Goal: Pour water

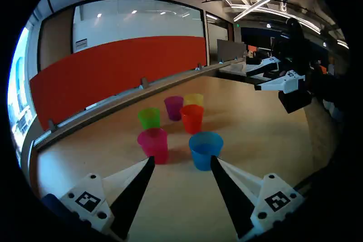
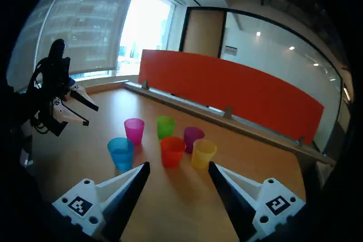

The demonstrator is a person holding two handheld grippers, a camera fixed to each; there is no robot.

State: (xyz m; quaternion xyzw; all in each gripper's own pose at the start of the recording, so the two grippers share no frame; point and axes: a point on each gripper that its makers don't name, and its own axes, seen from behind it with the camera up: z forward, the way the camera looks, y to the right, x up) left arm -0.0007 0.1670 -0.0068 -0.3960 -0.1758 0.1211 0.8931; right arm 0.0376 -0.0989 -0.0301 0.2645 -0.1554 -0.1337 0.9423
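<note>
Several plastic cups stand grouped on a wooden table [image 1: 254, 124]: blue [image 1: 205, 150], pink [image 1: 154, 145], green [image 1: 149, 117], orange [image 1: 192, 118], purple [image 1: 174, 107] and yellow [image 1: 194, 99]. My left gripper [image 1: 181, 162] hovers open just short of the pink and blue cups, with nothing between its fingers. Far right in the left gripper view, the right gripper [image 1: 261, 81] is held above the table. In the right gripper view, my right gripper [image 2: 178, 165] stands open before the orange cup [image 2: 172, 151] and yellow cup [image 2: 203, 153]; the blue cup [image 2: 121, 153] is left of it. The left gripper [image 2: 90, 116] floats at the left.
A red partition [image 1: 118, 67] with a metal rail runs along the table's far edge. Bright windows [image 2: 140, 33] lie behind the table in the right gripper view. Bare tabletop [image 2: 181, 210] stretches between the cups and both grippers.
</note>
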